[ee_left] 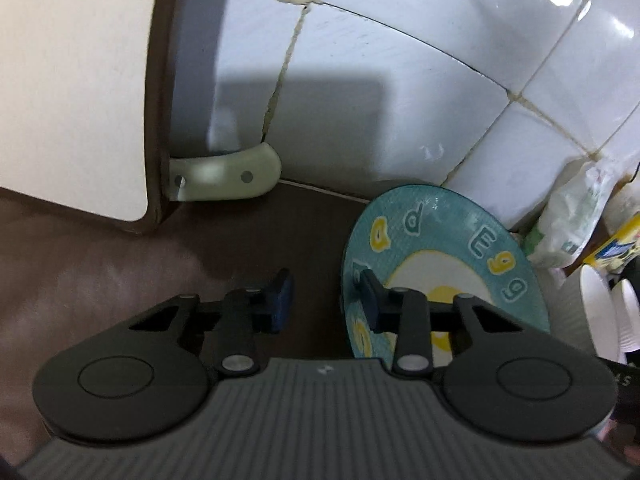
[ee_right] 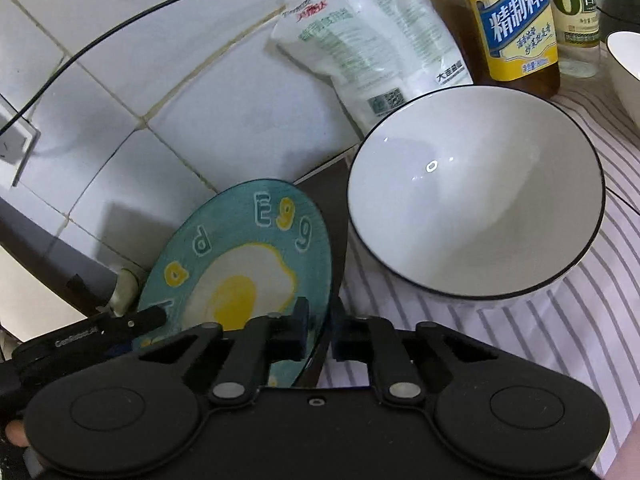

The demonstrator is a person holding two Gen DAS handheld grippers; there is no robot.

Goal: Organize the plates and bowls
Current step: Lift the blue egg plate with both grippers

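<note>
- The desk [ee_right: 540,340] has a striped cloth over the right part, and the tiled wall [ee_right: 120,100] sits right behind everything.
- The white bowl [ee_right: 476,196] with a dark rim is on the striped cloth, just beside the plate, with a bag [ee_right: 372,40] and bottles [ee_right: 516,20] behind it.
- The teal fried-egg plate [ee_right: 248,248] is up on its edge, tilted toward the wall, between the bowl and a dark panel on the left.
- The right hand-held gripper [ee_right: 320,332] is clamped tight on the plate's near rim, one pad on each face.
- The left hand-held gripper [ee_left: 324,300] looks only part closed; its right finger [ee_left: 370,296] is over the plate's face and the other one is off the rim, so I don't think it's gripping yet.
- If it were me: let the right one carry the weight, get the left pads squarely across the rim before lifting, and swing clear of the bowl.
</note>
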